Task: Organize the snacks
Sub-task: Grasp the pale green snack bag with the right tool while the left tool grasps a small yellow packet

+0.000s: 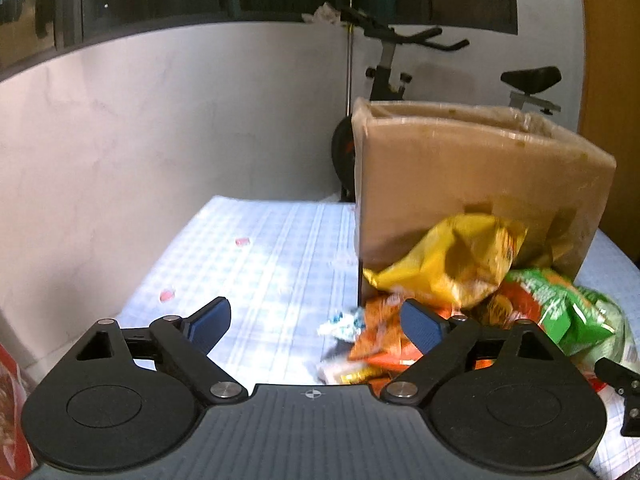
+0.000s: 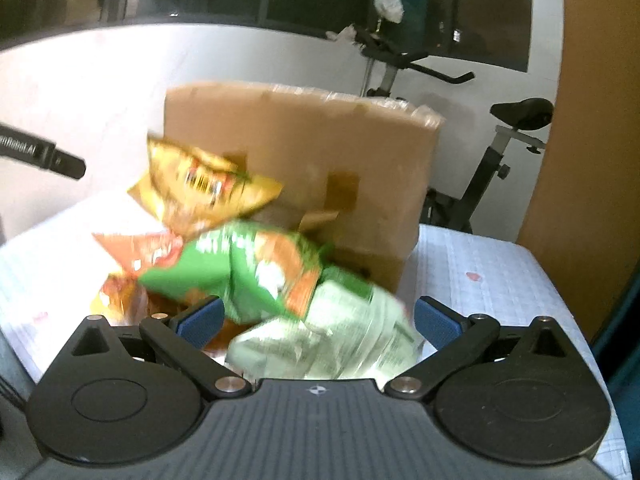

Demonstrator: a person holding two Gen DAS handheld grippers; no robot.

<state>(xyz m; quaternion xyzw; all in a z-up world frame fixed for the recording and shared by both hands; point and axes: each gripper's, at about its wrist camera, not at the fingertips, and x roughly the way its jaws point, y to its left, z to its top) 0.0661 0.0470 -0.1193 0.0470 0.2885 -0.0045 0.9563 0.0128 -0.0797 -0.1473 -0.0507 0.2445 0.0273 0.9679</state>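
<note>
**Loose bags piled against an open carton**

Behind everything we see a pale wall and an exercise bike (image 1: 384,60); below us lies a blue-checked tablecloth (image 1: 260,248). Our left gripper (image 1: 316,324) is spread wide and empty, with crinkly orange foil packets (image 1: 380,336) ahead to its right. A glossy yellow crisp bag (image 1: 452,264) leans on the tall brown cardboard box (image 1: 480,176). Our right gripper (image 2: 316,322), jaws wide, straddles the puffy green snack bag (image 2: 256,272). We judge that slick film could slip, and shoving might topple the pile.
</note>
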